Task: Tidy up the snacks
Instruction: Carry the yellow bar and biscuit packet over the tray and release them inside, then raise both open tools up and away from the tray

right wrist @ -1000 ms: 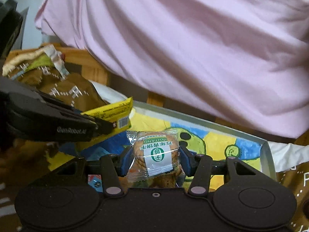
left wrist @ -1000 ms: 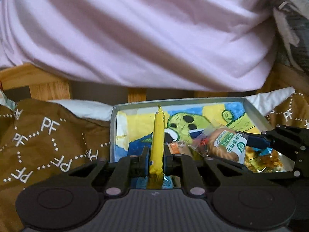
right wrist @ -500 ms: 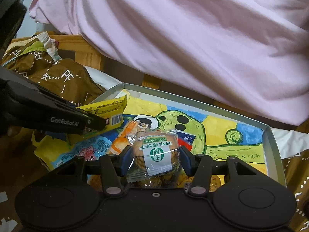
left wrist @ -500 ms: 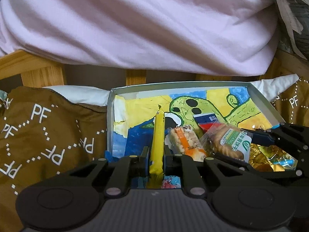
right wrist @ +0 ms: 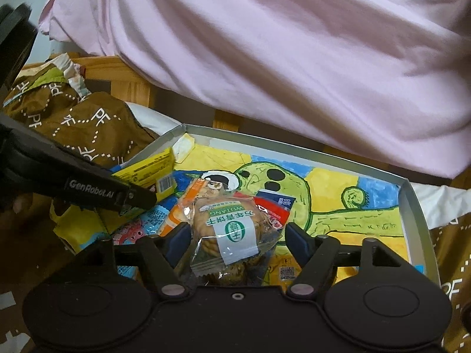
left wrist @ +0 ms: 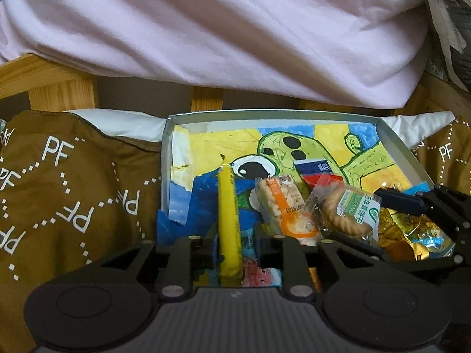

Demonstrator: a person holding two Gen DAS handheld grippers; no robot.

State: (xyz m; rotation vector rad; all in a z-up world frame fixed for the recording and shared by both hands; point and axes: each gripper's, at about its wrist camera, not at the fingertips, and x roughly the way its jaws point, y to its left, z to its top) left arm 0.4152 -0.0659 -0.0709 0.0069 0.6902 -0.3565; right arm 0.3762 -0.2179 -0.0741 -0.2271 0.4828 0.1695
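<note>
A shallow tray (left wrist: 265, 114) lined with a green cartoon drawing holds a pile of snacks at its near end. My left gripper (left wrist: 237, 244) is open, and a thin yellow packet (left wrist: 228, 211) still stands on edge between its fingers, leaning on the left one. In the right wrist view that yellow packet (right wrist: 147, 173) shows beside the left gripper (right wrist: 147, 198). My right gripper (right wrist: 237, 241) is open around a clear cookie packet with a green label (right wrist: 232, 223). The cookie packet (left wrist: 350, 214) rests on the pile, with gaps to both pads.
An orange-striped cracker packet (left wrist: 279, 206), a red packet (left wrist: 321, 181) and gold wrappers (left wrist: 412, 229) lie in the tray. Brown cloth printed "PF" (left wrist: 73, 191) surrounds the tray. A wooden frame (left wrist: 61, 94) and pink bedding (left wrist: 235, 29) rise just behind it.
Both grippers have moved down over the tray's near end. The right fingers have spread off the cookie packet, and the left fingers have widened beside the yellow packet.
</note>
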